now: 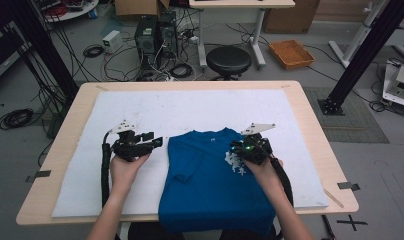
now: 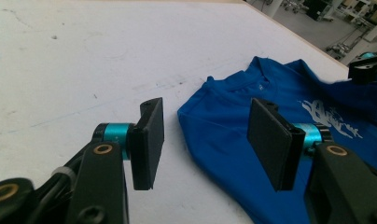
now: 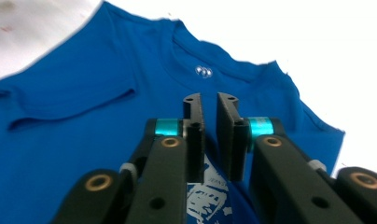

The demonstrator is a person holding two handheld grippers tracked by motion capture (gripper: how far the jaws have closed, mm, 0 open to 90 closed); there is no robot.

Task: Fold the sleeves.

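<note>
We see bare forearms, no sleeves, entering at the bottom of the high view. Left gripper (image 1: 157, 142) and right gripper (image 1: 236, 148): black bodies, each w/ a grey three-cornered plate on top. A thick black ribbed cable trails from each along the forearm. In the gripper views: flat black rectangular jaws on teal cylindrical collars, brass-coloured bushings in the black linkage arms, small dark screw holes lower down.

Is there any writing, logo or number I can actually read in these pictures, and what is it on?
No text here can be read.
White print on the chest of the blue T-shirt: a ragged graphic with small marks under it, too blurred to read.
Small white mark inside the shirt's collar: a logo shape, no legible letters.
Black cross taped on the floor: a marker, not a word.
</note>
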